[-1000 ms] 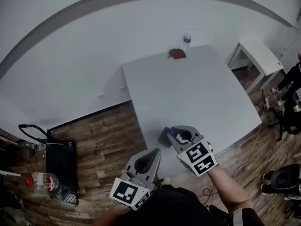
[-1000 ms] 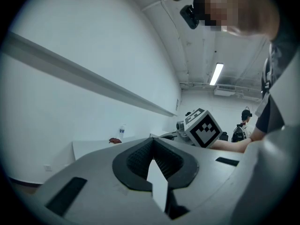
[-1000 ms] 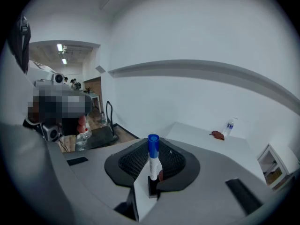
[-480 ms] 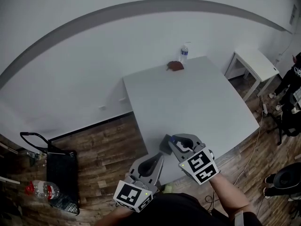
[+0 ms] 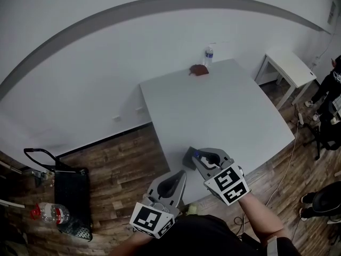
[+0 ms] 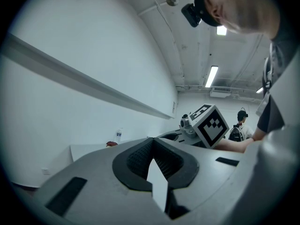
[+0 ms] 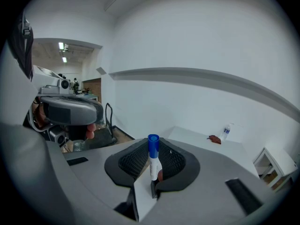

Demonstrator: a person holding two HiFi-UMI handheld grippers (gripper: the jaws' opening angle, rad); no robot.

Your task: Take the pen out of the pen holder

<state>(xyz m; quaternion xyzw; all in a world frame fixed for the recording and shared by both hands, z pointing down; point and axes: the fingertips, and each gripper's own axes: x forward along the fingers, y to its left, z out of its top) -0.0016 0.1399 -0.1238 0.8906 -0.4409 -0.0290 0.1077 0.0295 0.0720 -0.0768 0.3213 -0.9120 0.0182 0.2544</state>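
While the left gripper (image 6: 157, 182) hangs nearest, its jaws pressed together on nothing, the right gripper (image 7: 151, 184) has its jaws clamped on the blue-capped pen (image 7: 153, 161). The pen stands upright, close by the dark pen holder (image 5: 187, 159) at the table's (image 5: 224, 105) near edge. A bottle (image 5: 208, 55) and a brown object (image 5: 198, 70) sit at the far edge.

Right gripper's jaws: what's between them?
A white marker pen with a blue cap, upright, gripped by the right gripper, as the right gripper view shows.
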